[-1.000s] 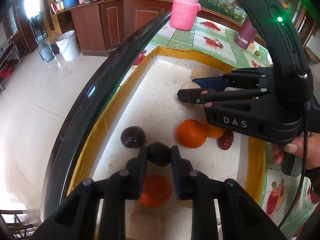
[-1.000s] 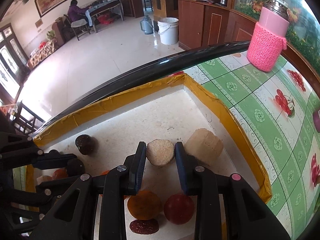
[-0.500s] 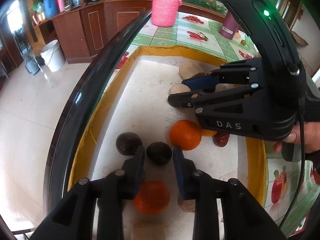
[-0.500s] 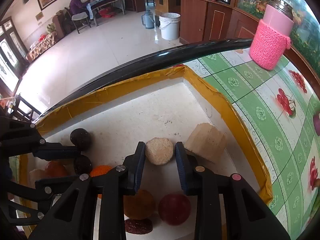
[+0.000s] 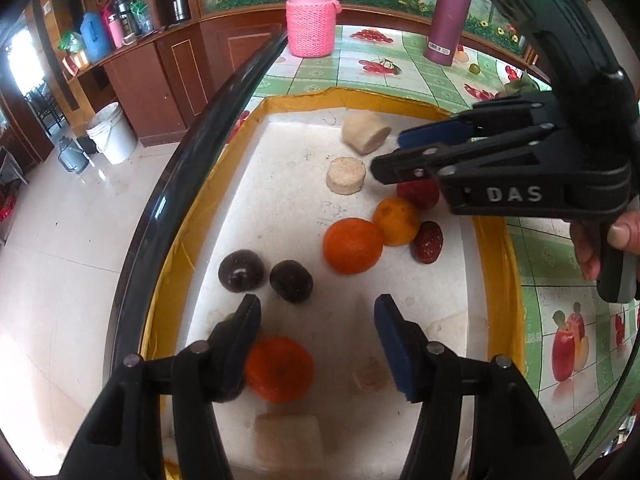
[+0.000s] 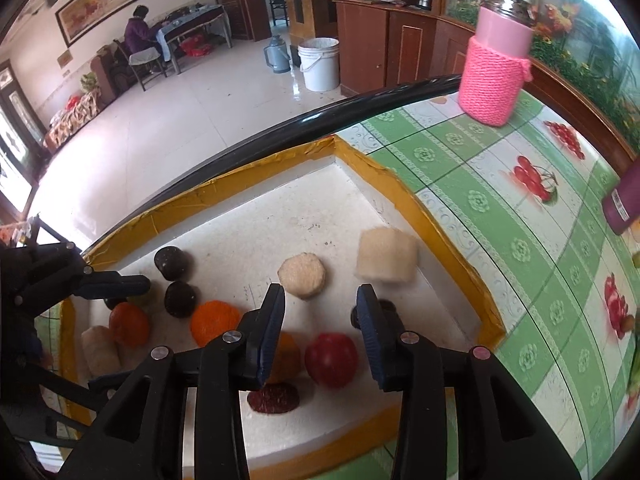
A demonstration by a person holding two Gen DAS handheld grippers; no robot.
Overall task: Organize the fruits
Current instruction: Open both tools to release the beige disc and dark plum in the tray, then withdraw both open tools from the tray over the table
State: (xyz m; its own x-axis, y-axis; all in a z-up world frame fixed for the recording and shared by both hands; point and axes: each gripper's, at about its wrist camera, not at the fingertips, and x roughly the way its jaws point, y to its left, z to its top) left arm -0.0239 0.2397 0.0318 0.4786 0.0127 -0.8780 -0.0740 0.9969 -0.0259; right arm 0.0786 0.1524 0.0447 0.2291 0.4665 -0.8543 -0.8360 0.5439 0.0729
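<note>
Now both grippers tilt down over the tray (image 5: 496,280). Left gripper (image 5: 316,312) jaws just opened, dark fruit (image 5: 291,281) released beside its twin; right gripper (image 6: 320,300) jaws opened off the disc (image 6: 301,274).

A glossy pale tiled floor (image 6: 168,128) reflects daylight. Brown wooden cabinets (image 6: 384,44) line the far wall, a white bucket (image 6: 319,63) and grey kettle (image 6: 277,54) before them. A framed painting (image 6: 105,0) hangs above a table (image 6: 192,24) where a person (image 6: 138,32) sits.
</note>
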